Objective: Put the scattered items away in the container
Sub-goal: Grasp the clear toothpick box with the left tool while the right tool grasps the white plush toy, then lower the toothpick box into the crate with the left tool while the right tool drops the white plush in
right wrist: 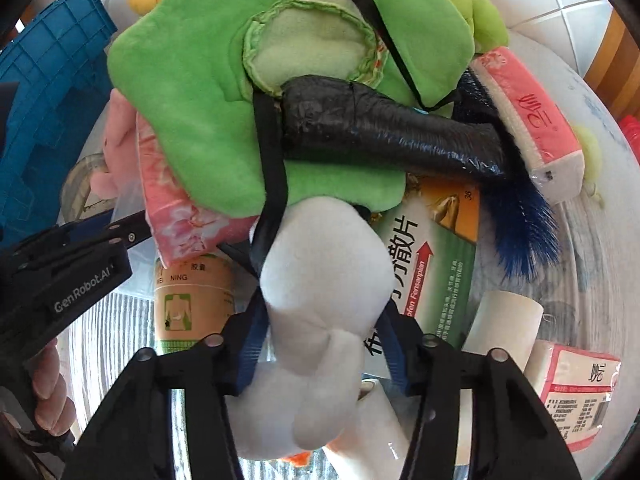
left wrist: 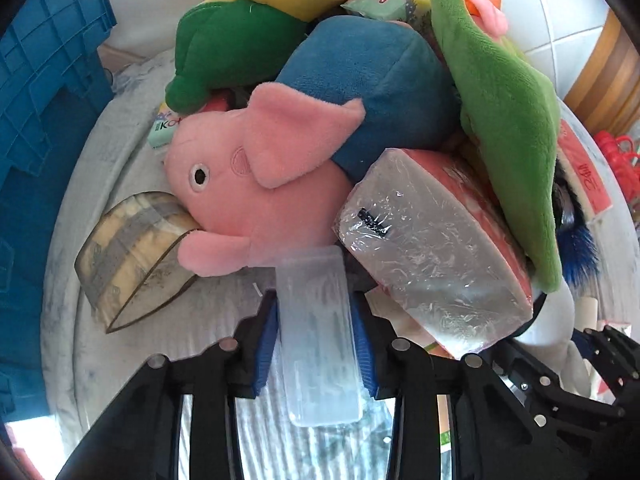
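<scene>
Left wrist view: the left tongs (left wrist: 316,322) point steeply down and are clamped narrow on a clear plastic case (left wrist: 318,336), pressed between their blue pads (left wrist: 266,344). Just beyond lies a pink plush pig (left wrist: 256,196), resting on a heap of soft toys and packets on a pale round table (left wrist: 80,300). A plastic-wrapped tissue pack (left wrist: 432,256) sits just right of the case. A blue crate (left wrist: 44,92) stands at the left edge. In the right wrist view, the right tongs (right wrist: 320,344) grip a white plush toy (right wrist: 320,300) between their pads. A green plush (right wrist: 192,92) lies above it with a black wrapped roll (right wrist: 380,132) across it, and a green medicine box (right wrist: 436,264) is beside the white toy.
</scene>
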